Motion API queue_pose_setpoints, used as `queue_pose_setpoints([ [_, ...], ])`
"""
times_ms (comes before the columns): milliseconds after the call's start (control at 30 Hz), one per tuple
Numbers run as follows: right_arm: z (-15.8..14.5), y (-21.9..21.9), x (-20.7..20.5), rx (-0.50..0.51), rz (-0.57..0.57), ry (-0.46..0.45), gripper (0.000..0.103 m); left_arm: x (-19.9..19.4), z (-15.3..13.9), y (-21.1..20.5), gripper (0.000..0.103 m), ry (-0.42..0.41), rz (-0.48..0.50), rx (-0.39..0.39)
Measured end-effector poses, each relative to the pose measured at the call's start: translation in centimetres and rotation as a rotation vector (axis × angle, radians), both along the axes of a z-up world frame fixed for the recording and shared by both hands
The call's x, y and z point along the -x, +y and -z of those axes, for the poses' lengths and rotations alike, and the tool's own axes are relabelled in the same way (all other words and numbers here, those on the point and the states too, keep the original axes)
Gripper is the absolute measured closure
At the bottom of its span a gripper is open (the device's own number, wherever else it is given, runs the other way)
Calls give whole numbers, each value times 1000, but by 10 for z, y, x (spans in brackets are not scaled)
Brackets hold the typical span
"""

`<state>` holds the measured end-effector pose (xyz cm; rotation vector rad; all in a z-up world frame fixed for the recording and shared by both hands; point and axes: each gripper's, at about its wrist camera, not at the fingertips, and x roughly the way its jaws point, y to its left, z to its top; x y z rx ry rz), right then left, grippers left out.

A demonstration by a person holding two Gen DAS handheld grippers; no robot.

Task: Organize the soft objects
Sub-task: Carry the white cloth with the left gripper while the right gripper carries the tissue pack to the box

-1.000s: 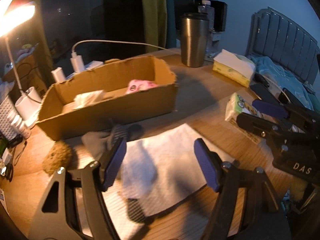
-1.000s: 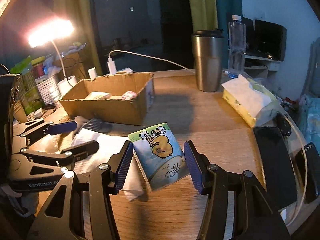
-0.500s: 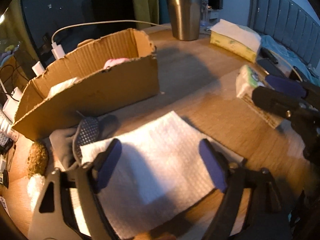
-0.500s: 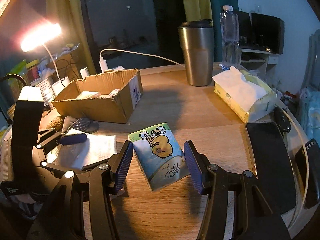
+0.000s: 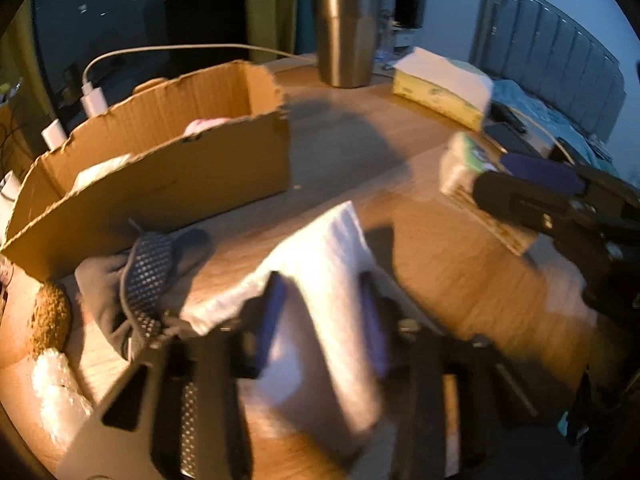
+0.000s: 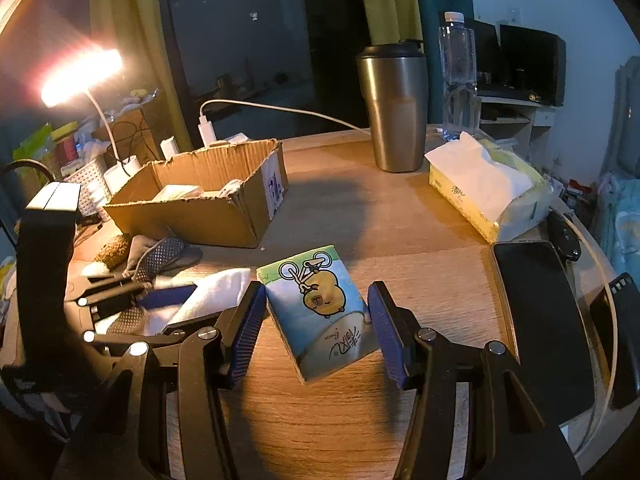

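Observation:
My left gripper [image 5: 320, 320] has closed on a white cloth [image 5: 324, 272], which bunches up between its blue pads on the table; it also shows in the right wrist view [image 6: 216, 292]. My right gripper [image 6: 316, 324] is open, its pads on either side of a small tissue pack [image 6: 320, 312] with a cartoon animal, not touching it. The cardboard box [image 5: 168, 168] stands behind, holding a pink item [image 5: 208, 124] and a white one [image 5: 100, 168]. A dark dotted glove [image 5: 140, 276], a brown sponge [image 5: 50, 320] and bubble wrap [image 5: 56, 388] lie left of the cloth.
A steel tumbler [image 6: 394, 108], a water bottle [image 6: 458, 80] and a yellow tissue pack [image 6: 484, 188] stand at the back right. A phone [image 6: 540, 320] and dark devices lie at the right edge. A lamp [image 6: 80, 76], chargers and a cable are behind the box.
My left gripper has moved forward and closed on the white cloth, which went from lying flat to bunched up. My right gripper has stayed open around the tissue pack.

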<state>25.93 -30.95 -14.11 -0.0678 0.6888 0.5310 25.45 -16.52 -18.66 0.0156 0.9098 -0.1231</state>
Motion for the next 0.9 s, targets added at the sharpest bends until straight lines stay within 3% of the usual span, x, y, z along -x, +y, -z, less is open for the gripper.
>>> queue_pose_setpoints([
  [33,-1,0,0,-2,3,-1,47,1,-1,-2,81,0,15,0],
  [133,-4,3,3,1,8,-10,47,0,-4,-1,86,7,31,24],
  [400,-16,17,16,20,-1,-46,47,17,-26,12,86,-56,24,78],
  [900,-50,59,34,22,-33,-139,47,43,-71,61,86,-208,-47,102],
])
